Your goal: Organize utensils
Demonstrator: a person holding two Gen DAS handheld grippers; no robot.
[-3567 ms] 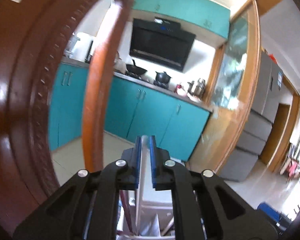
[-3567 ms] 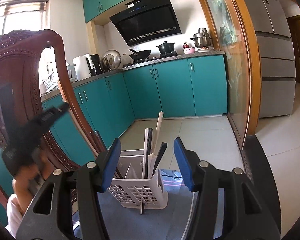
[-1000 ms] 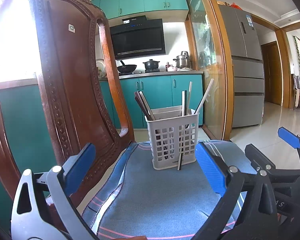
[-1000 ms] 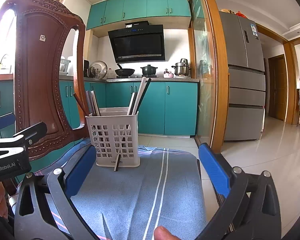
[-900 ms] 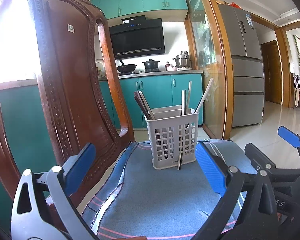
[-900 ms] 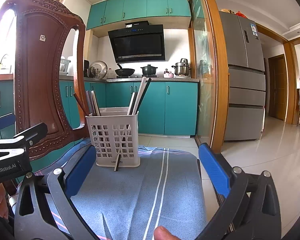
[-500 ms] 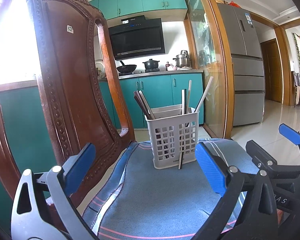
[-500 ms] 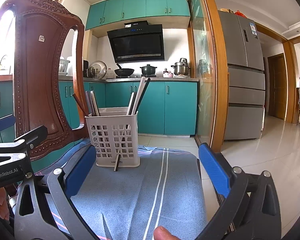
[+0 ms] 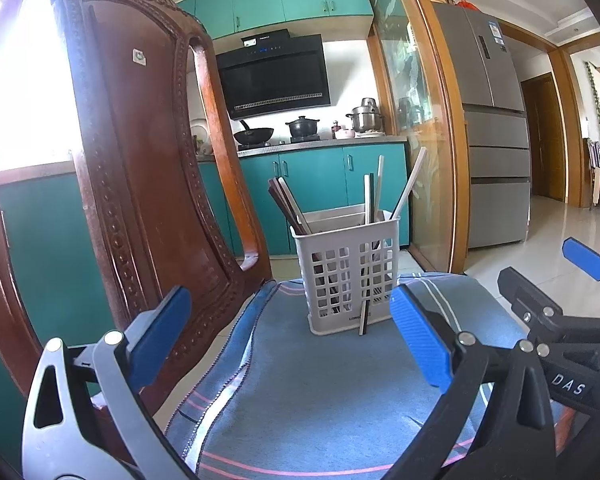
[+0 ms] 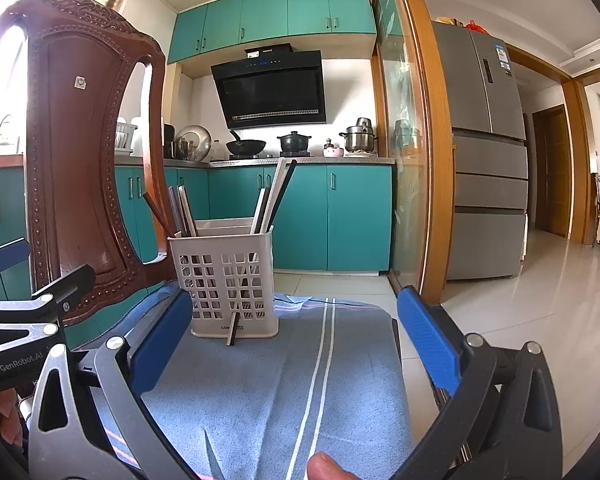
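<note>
Blue cloth [image 9: 332, 392] is covering a chair seat, cushioning 1 white basket [image 9: 346, 276] standing upright at mid-frame. At lower left and right, the left gripper [image 9: 290, 332] and right gripper [image 10: 294, 340] are hanging released, empty. About 7 chopsticks [image 9: 374, 186] are leaning inside; 1 dark stick [image 10: 233, 330] is poking through the mesh.
</note>
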